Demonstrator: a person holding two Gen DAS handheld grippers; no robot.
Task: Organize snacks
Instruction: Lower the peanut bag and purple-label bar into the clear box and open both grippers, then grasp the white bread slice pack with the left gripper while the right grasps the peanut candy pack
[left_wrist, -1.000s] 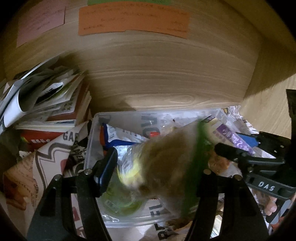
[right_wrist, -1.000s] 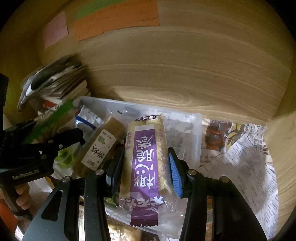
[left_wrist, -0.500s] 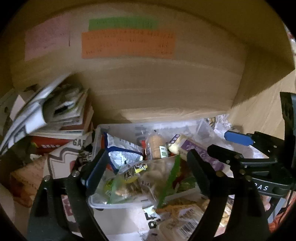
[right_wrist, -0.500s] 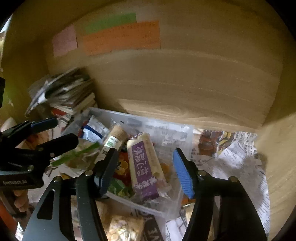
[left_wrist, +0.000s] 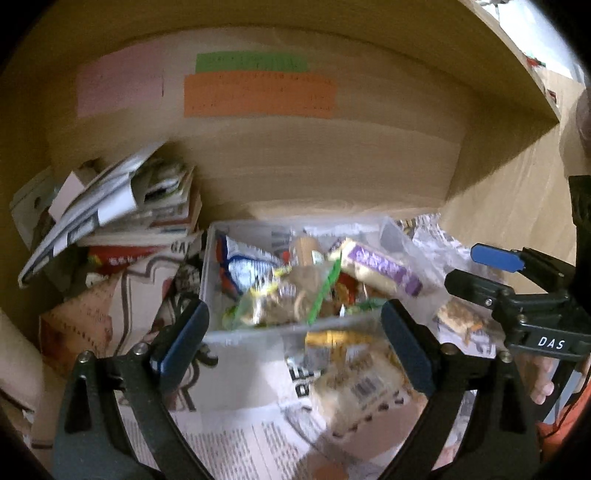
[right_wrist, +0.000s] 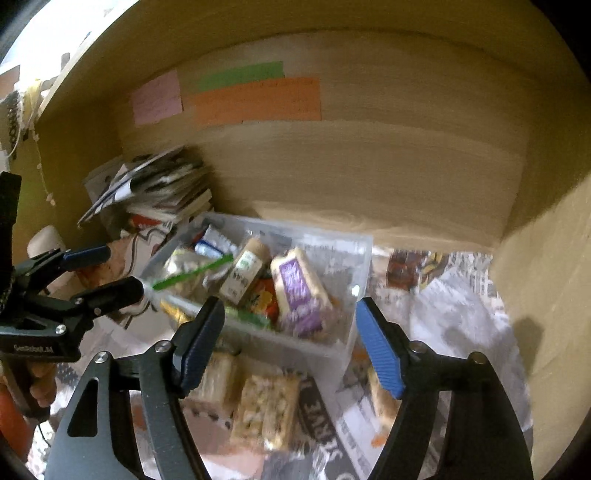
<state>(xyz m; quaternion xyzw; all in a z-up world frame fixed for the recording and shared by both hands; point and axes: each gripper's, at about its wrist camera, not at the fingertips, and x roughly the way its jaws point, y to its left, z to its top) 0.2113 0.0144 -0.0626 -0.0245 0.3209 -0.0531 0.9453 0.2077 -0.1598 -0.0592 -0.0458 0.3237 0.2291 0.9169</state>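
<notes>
Sitting heaped in the clear plastic bin (right_wrist: 343, 343), the snacks already fill it past the rim: a purple-labelled bar (right_wrist: 299, 291) leans against the right side, a tan stick pack (right_wrist: 245, 267) lies beside it, and a green-zip bag (left_wrist: 291, 302) slumps over the front edge. That overfilling looks like the main hazard; another pack pushed in could tip the zip bag or the purple bar out onto the newspaper (left_wrist: 236, 443), and the bin seems light enough to slide if nudged. More snacks lie loose on the paper in front of the bin: two nut bars (right_wrist: 266, 410) side by side, and a barcode-marked pack (left_wrist: 354, 387). Both claws hover apart and empty. The right claw (right_wrist: 291, 347) frames the bin's near wall, with the nut bars just below its fingers. The left claw (left_wrist: 295, 343) straddles the front rim, with the barcode pack lying between and just under its fingers. A stack of magazines (left_wrist: 122, 206) sits left of the bin, against the shelf's back panel (right_wrist: 369, 166).
</notes>
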